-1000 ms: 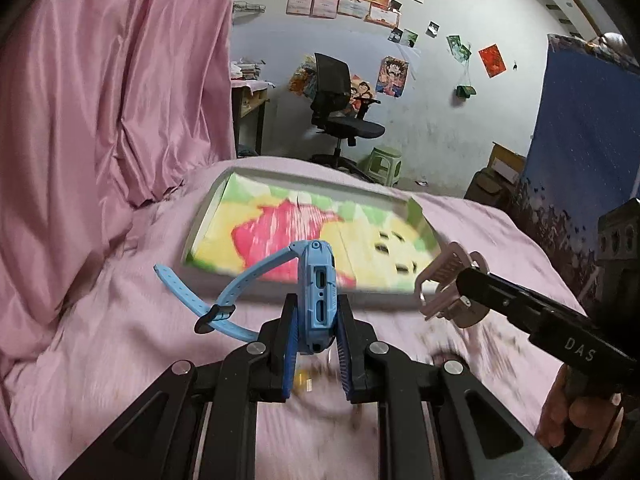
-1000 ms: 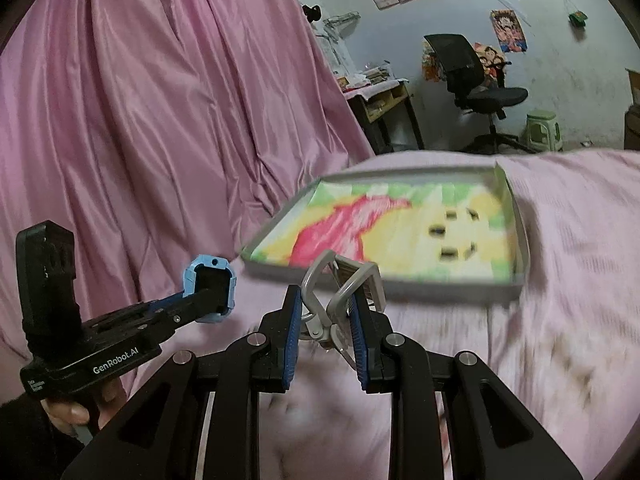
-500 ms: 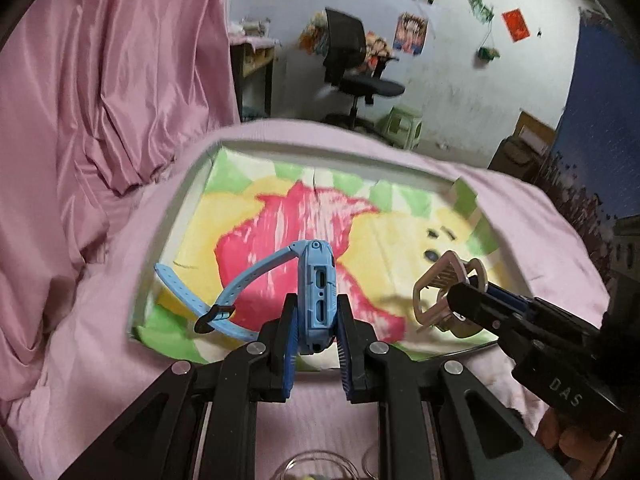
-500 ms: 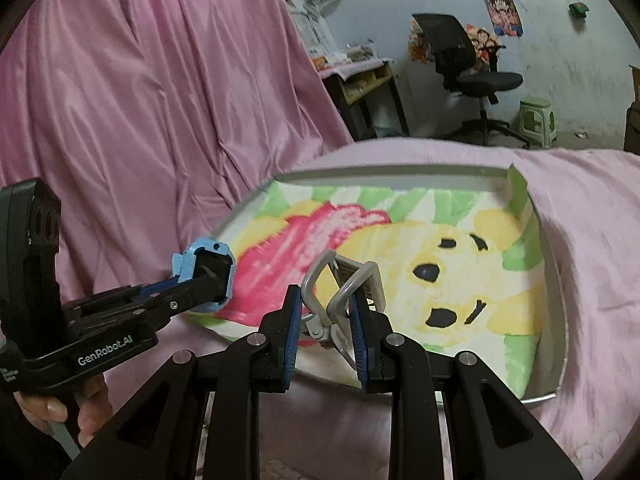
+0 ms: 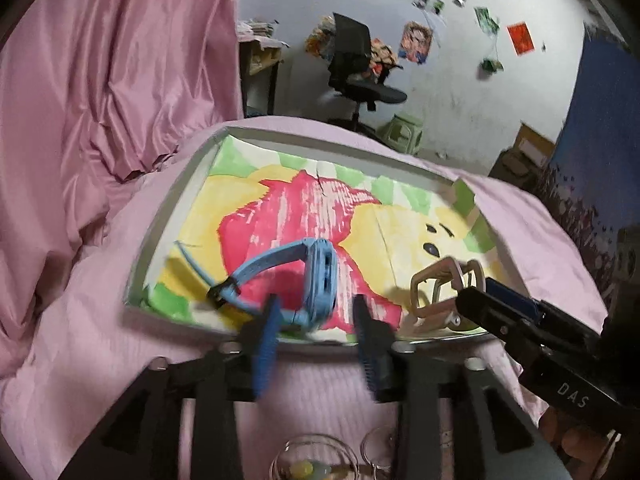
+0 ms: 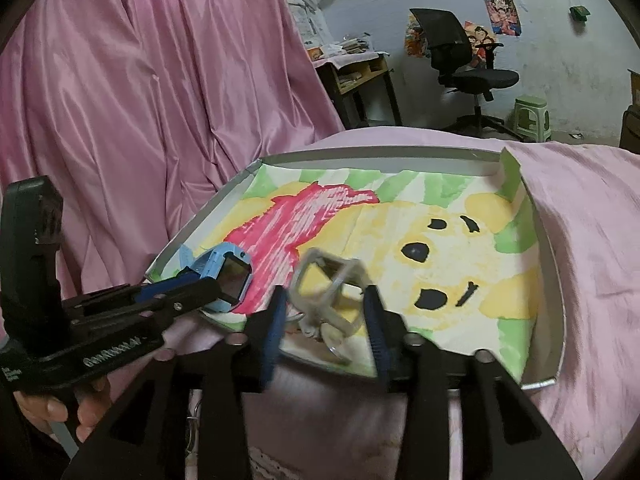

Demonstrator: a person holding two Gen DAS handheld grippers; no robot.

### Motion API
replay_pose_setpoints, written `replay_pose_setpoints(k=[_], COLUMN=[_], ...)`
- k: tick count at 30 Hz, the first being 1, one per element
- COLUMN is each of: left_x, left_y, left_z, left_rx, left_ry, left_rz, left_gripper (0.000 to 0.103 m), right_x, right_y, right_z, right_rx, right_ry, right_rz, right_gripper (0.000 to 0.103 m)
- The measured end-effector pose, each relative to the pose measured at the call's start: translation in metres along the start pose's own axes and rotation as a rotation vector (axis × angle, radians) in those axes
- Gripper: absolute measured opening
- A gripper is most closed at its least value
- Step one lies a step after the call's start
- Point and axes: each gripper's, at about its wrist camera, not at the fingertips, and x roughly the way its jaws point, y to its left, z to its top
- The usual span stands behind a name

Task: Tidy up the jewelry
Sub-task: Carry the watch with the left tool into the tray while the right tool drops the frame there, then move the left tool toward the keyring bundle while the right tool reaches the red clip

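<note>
And there's the release! Both tools have sprung apart over the tray [image 5: 176, 216] at the same instant. Half a second ago the left tool [image 5: 316, 320] was clamped tight on the blue smartwatch [image 5: 320, 276]; now its blue-padded fingers [image 5: 264, 344] stand wide, blurred with motion, and the watch is dropping free between them, strap trailing left over the red patch of the painted liner [image 5: 288, 216]. It looks to be right at the tray's near edge, whether fully settled I cannot tell.

Same story on the right: the right tool [image 6: 324, 320] has let go of the pale metal bracelet-like piece [image 6: 328, 292], its fingers spread, the piece tipping onto the liner just inside the near rim.

So two items are landing in the tray, side by side but apart. On the pink bedspread [image 5: 80, 320] below, a clear ring-shaped trinket [image 5: 316, 460] with beads waits, probably the next pick.
</note>
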Motion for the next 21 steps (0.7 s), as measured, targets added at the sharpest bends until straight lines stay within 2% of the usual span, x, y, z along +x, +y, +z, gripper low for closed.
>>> replay_pose_setpoints(k=[4,6,8,9,13,15,17,19,21], left_x=[-0.021,-0.034,-0.046,-0.054,-0.077,-0.090,-0.100,-0.110,-0.116], left_y=[0.002,0.002,0.003,0.003,-0.003,-0.006,-0.008,-0.008,-0.007], left_z=[-0.011,-0.019,-0.024,-0.029,-0.044,-0.052,-0.059,-0.068,-0.074], left_rx=[-0.006,-0.013,-0.020,-0.021,0.002,0.019,0.022,0.025,0.025], left_ry=[-0.071,-0.108,-0.142,-0.168,-0.236,-0.271,-0.305,-0.326,-0.332], left_rz=[0.005,0.004,0.003,0.003,0.006,0.018,0.024,0.024,0.028], left_gripper=[0.059,0.066,0.073,0.077,0.083,0.093,0.096,0.097,0.098], right_x=[-0.018,-0.029,-0.043,-0.051,-0.083,-0.095,-0.108,-0.121,-0.131], right_y=[-0.001,0.000,0.002,0.003,0.008,0.012,0.014,0.018,0.021], right_z=[-0.005,-0.007,-0.011,-0.013,-0.023,-0.028,-0.033,-0.040,-0.044], right_rx=[-0.002,-0.003,-0.006,-0.008,-0.025,-0.041,-0.049,-0.063,-0.074], right_ry=[-0.032,-0.059,-0.096,-0.116,-0.187,-0.216,-0.241,-0.270,-0.293], right_rz=[-0.012,-0.017,-0.032,-0.036,-0.065,-0.080,-0.086,-0.095,-0.107], right_gripper=[0.039,0.043,0.053,0.055,0.069,0.074,0.084,0.090,0.091])
